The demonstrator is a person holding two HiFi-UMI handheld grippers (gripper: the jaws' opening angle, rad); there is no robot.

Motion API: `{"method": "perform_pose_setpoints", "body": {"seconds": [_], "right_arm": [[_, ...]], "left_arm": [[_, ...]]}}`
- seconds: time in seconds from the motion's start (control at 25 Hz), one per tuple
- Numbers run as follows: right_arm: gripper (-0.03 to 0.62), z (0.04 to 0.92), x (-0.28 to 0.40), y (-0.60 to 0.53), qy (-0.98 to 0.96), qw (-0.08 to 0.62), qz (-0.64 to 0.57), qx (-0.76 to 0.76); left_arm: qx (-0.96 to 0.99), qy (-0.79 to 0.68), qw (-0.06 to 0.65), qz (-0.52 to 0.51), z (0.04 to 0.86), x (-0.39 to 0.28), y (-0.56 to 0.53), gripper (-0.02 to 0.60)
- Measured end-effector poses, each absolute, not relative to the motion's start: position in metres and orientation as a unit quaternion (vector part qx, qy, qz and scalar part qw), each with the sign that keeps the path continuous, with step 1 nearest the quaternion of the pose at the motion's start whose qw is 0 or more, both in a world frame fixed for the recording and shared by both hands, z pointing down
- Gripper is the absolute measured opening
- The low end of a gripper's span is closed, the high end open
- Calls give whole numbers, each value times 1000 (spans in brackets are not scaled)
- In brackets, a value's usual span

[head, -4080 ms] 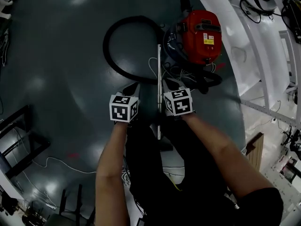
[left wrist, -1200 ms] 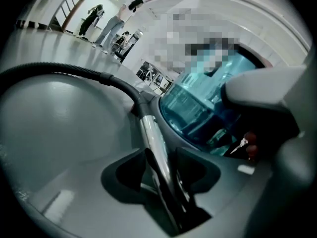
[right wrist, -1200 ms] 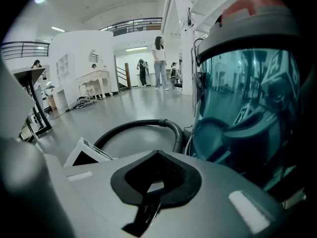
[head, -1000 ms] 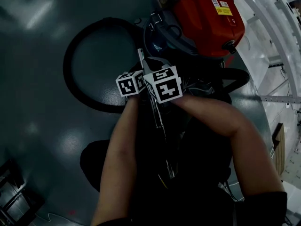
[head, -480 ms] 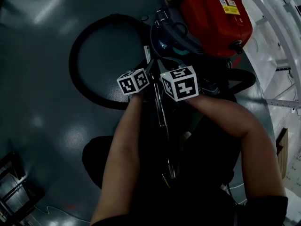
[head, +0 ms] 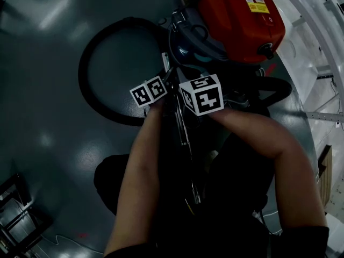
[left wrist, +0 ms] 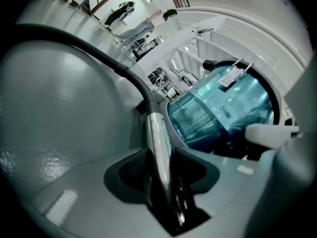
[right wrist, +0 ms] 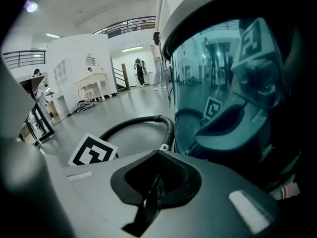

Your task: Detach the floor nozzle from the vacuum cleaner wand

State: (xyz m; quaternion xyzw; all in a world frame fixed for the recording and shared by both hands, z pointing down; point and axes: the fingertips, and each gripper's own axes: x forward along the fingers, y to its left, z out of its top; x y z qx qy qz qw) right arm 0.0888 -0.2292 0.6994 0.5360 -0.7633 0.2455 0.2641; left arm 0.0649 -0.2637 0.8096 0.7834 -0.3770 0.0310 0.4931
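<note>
Chrome catches the light down the middle of the head view, where the wand (head: pixel 181 130) reaches from the foot of the red vacuum cleaner (head: pixel 242 20) back toward the person. Its near end sinks into shadow between the two forearms (head: pixel 134 187), so the floor nozzle cannot be made out there. At its far end the wand joins a black hose (head: pixel 91 90), which sweeps in a wide loop over the dark grey floor (head: pixel 48 63). The left gripper (left wrist: pixel 159 155) points along the wand and a little downward. Its jaws have just been closing, with the shiny tube lying lengthwise between them, and the dark pads (left wrist: pixel 136 175) sit against its sides. Just beyond its tips stands the vacuum's translucent teal dust bin (left wrist: pixel 223 108). The right gripper (right wrist: pixel 158 180) hangs close beside the left one, on the vacuum's side of the wand. Its jaws are pressed together to a thin slit with nothing between them, and it faces the teal bin at close range. The left gripper's marker cube (right wrist: pixel 91 152) shows at the right gripper view's lower left.
</note>
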Motion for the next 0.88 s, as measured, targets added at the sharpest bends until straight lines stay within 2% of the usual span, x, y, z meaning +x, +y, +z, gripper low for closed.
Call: {"method": "perform_pose_setpoints", "body": {"seconds": [0.32, 0.88], "right_arm": [[-5, 696, 79, -237, -772, 260, 232, 532], [-3, 699, -5, -258, -812, 255, 204, 484]], "left_arm": [[771, -396, 497, 24, 804, 20, -260, 170], [767, -408, 494, -11, 774, -41, -248, 170]]}}
